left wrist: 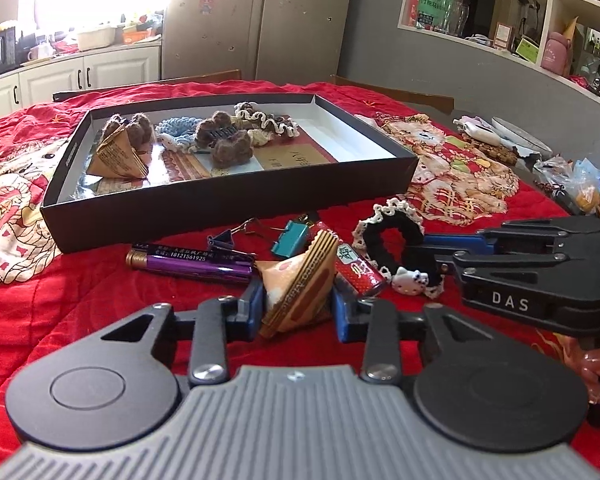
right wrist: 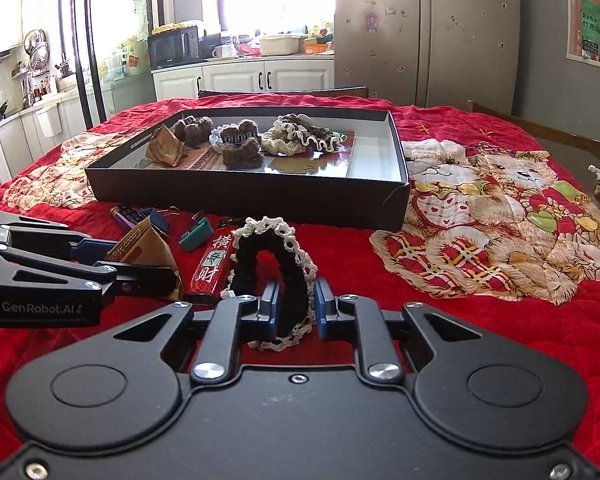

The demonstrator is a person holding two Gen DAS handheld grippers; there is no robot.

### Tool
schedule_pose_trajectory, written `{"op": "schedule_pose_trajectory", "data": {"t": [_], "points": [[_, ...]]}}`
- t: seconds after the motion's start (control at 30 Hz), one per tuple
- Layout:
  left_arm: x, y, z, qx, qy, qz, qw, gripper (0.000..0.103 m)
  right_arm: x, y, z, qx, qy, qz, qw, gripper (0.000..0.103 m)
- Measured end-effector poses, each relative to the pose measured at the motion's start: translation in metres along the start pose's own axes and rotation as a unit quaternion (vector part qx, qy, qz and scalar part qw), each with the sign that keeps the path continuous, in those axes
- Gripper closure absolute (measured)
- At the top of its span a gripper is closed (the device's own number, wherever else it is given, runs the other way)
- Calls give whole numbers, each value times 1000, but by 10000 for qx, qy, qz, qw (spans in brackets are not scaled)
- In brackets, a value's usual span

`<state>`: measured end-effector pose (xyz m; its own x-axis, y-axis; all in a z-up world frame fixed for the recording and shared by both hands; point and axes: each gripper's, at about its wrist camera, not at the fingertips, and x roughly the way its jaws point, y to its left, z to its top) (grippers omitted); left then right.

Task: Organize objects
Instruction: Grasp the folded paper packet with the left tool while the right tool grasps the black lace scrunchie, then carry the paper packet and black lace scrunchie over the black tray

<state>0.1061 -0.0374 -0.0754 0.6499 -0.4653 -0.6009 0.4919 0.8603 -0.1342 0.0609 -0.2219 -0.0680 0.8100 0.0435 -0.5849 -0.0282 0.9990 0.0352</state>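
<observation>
My left gripper (left wrist: 298, 304) is shut on a tan triangular snack packet (left wrist: 300, 280) on the red cloth. My right gripper (right wrist: 296, 314) is shut on a black scrunchie with white lace edging (right wrist: 276, 264); in the left wrist view the scrunchie (left wrist: 392, 240) carries a small white cat charm. A black shallow box (left wrist: 228, 200) stands behind, holding another tan packet (left wrist: 118, 156), brown knitted clips (left wrist: 224, 140) and lace scrunchies (left wrist: 264, 122). A red lighter (right wrist: 212, 268), a purple lighter (left wrist: 192, 264) and a teal binder clip (left wrist: 292, 238) lie in front of the box.
A red quilt (right wrist: 480, 312) with teddy-bear prints covers the table. A blue binder clip (left wrist: 224, 238) lies by the purple lighter. Bags and a dish (left wrist: 520, 136) crowd the table's right edge. Chairs, cabinets and a fridge stand beyond.
</observation>
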Motion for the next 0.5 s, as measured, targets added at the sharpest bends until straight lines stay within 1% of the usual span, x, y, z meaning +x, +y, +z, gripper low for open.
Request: {"op": "schedule_pose_trajectory", "data": {"t": [0.5], "points": [[-7,4,-1,-151,-9,-95,9998,68,-5,1,0,-36,-142,5,9999,89]]}}
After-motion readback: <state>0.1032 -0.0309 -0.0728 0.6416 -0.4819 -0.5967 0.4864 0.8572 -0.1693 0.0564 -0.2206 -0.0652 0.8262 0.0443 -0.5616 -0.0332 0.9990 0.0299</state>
